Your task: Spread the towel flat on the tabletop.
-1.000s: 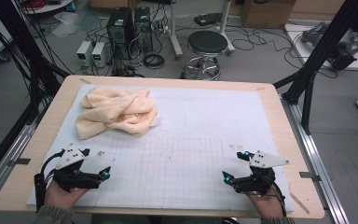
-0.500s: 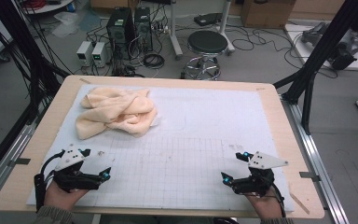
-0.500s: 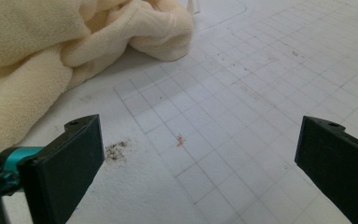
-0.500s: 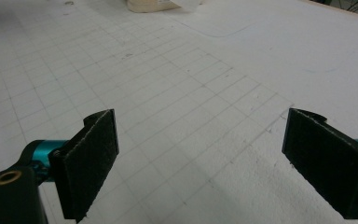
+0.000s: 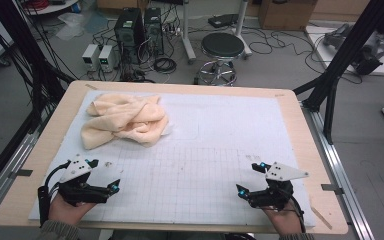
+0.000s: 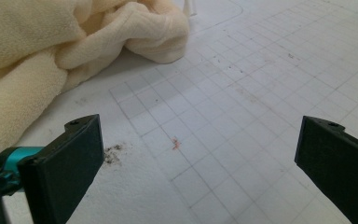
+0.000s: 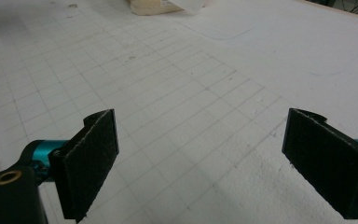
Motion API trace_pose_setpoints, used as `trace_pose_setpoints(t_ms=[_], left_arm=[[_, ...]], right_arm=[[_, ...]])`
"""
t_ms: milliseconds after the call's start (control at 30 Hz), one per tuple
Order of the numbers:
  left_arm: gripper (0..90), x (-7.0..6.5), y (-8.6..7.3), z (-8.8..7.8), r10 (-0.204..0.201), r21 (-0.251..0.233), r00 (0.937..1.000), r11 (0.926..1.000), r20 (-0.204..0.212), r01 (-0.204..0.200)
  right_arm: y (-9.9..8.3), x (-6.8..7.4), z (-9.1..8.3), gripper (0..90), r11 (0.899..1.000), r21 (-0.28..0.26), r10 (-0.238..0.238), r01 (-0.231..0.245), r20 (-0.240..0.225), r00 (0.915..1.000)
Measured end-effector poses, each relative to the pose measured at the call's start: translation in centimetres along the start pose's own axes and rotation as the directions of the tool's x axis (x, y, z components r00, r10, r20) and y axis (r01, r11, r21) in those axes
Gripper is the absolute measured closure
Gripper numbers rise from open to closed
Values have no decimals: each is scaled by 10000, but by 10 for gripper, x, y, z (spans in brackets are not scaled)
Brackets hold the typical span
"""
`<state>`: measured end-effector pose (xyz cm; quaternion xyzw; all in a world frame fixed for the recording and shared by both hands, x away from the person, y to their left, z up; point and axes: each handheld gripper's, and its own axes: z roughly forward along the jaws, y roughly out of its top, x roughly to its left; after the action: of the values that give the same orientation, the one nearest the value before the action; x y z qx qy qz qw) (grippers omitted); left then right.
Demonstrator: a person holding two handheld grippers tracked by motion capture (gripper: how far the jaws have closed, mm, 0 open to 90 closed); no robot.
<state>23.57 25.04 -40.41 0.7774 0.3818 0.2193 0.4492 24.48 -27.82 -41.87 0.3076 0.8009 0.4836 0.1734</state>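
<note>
Your towel (image 5: 124, 120) lies bunched at the far left of the table (image 5: 290, 107), on the white mat (image 5: 220, 145), well apart from the right gripper (image 5: 251, 179) and nearer your left gripper (image 5: 103, 175). Both grippers sit low at the near edge with fingers spread wide and nothing between them; the left gripper view shows its fingers (image 6: 81, 149) parted over bare grid, and the right gripper view shows the same.

Expect the towel to handle as soft, light, limp cloth. It looks thick and fleecy, so it should grip well and not slip, but it will sag and drag and will not hold any shape you give it. Nothing about it is fragile.

From the left gripper view, the towel (image 6: 51, 56) presents a rolled fold nearest you, with a rounded lobe toward the grid. That lobe is an easy pinch, though you would likely catch several layers at once. If you mean to spread it, look for a true corner or hem instead; I cannot pick one out in the heap from here, so it may be tucked underneath.

Come in low, close on one layer's edge, and lift slowly to see what follows.
</note>
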Motion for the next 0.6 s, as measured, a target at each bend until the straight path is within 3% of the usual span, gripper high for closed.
trace_pose_setpoints(t_ms=[267,367,400,600], left_arm=[[31,4,14,3,6,-280,10000,9996,47,-4],[62,13,25,8,0,-295,9998,9996,210,6],[119,16,29,10,115,-298,9997,9995,206,-109],[126,42,55,29,52,-292,9999,9996,-150,-56]], right_arm=[[0,-1,-1,99,10000,-31,75,-75,20,10000],[1,-2,-2,99,9999,-86,78,-78,45,10000],[1,-2,-3,99,9999,-111,74,-73,36,10000],[1,-3,-5,99,9999,-147,71,-70,89,9999]])
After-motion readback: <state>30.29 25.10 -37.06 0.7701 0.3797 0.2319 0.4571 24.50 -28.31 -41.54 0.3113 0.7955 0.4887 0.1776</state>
